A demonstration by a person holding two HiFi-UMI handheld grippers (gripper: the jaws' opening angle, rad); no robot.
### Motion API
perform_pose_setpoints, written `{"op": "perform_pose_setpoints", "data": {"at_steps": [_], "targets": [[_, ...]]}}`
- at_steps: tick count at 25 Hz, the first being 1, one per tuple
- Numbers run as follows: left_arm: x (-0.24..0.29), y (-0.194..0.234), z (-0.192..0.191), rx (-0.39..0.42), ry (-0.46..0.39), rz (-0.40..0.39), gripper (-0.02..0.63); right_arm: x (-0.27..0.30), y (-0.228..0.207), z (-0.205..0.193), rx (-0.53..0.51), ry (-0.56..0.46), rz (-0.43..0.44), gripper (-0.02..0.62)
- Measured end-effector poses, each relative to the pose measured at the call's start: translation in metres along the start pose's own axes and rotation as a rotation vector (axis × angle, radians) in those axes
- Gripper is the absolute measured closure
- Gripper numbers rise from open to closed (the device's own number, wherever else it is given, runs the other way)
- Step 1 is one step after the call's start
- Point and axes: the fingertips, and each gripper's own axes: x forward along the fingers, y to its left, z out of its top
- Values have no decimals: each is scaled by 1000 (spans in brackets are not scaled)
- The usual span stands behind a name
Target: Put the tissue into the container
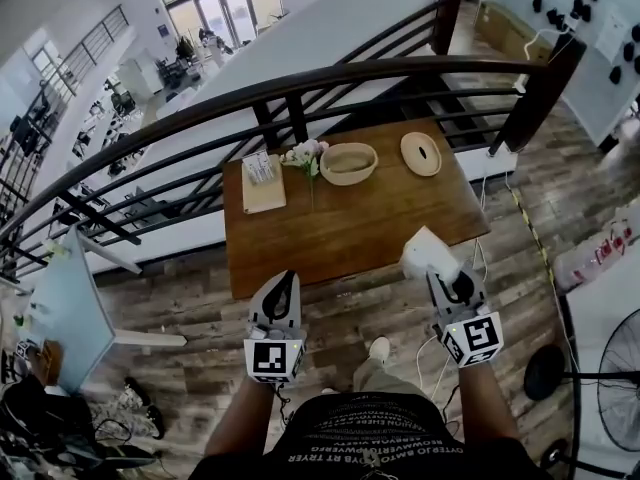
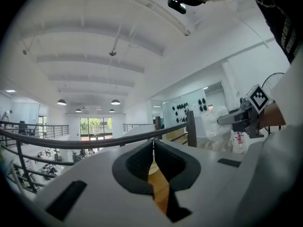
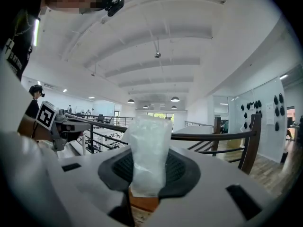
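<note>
The wooden worktop [image 1: 350, 230] carries a woven bowl [image 1: 348, 164], an oval lid [image 1: 421, 154] just beside it, a small flower bunch [image 1: 305, 155], and a flat pale board [image 1: 263, 188] at the left.

One left gripper [image 1: 284, 278], one right gripper [image 1: 445, 276], one tissue pack [image 1: 428, 252], one container [image 1: 348, 163], one lid [image 1: 421, 154], one table [image 1: 350, 230].

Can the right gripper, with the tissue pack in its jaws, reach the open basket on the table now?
Probably yes. The right gripper holds the tissue pack at the near edge of the table. Only bare table lies between it and the basket, whose lid lies apart at its right.
</note>
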Motion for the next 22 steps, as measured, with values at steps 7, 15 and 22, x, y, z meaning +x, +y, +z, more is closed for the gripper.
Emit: {"op": "perform_pose_setpoints", "data": {"at_steps": [7, 15, 22], "targets": [[51, -9, 16, 20, 14, 47, 572, 28, -43, 2, 24, 8, 55, 476], [93, -35, 29, 40, 9, 90, 572, 62, -72, 1, 17, 0, 162, 476], [98, -25, 13, 41, 75, 144, 573, 90, -76, -6, 52, 19, 221, 476]]}}
